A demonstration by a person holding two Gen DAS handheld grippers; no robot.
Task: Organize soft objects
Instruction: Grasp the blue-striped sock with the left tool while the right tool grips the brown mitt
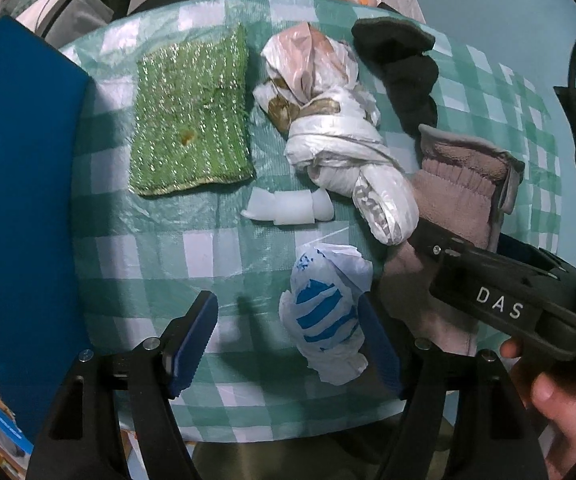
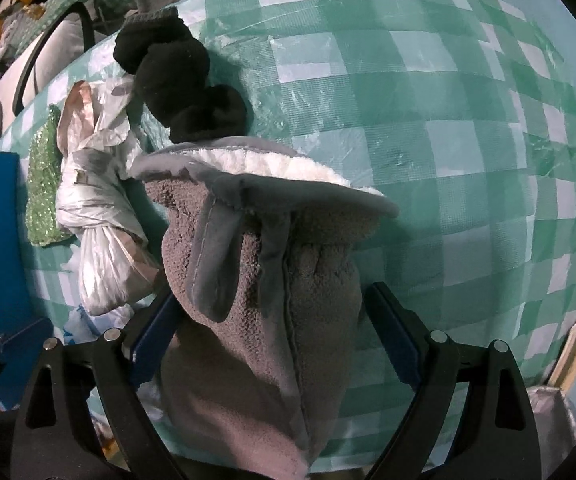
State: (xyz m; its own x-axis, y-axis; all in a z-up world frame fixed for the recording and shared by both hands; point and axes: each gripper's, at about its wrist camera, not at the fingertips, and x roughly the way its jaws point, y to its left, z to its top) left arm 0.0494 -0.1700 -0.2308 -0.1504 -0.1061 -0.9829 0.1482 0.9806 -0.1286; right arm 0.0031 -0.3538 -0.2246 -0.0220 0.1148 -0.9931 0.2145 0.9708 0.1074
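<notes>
On the green-checked table (image 1: 147, 256) lies a blue-and-white plastic bag (image 1: 328, 320), crumpled into a roll. It sits between the jaws of my left gripper (image 1: 285, 304), close against the right pad, while the left pad stands well clear; the gripper is open. A grey fleece mitten (image 2: 255, 280) with a white lining rests on the table between the wide-spread jaws of my right gripper (image 2: 271, 312), which is open and does not squeeze it. The mitten (image 1: 460, 188) shows in the left wrist view with the right gripper's black body (image 1: 496, 296) over it.
A green glittery scrub pad (image 1: 191, 116), a knotted white bag bundle (image 1: 328, 128), a black sock (image 1: 400, 68) and white foam bits (image 1: 288, 208) lie farther back. A blue board (image 1: 19, 200) borders the left side. A hand (image 1: 548, 392) holds the right gripper.
</notes>
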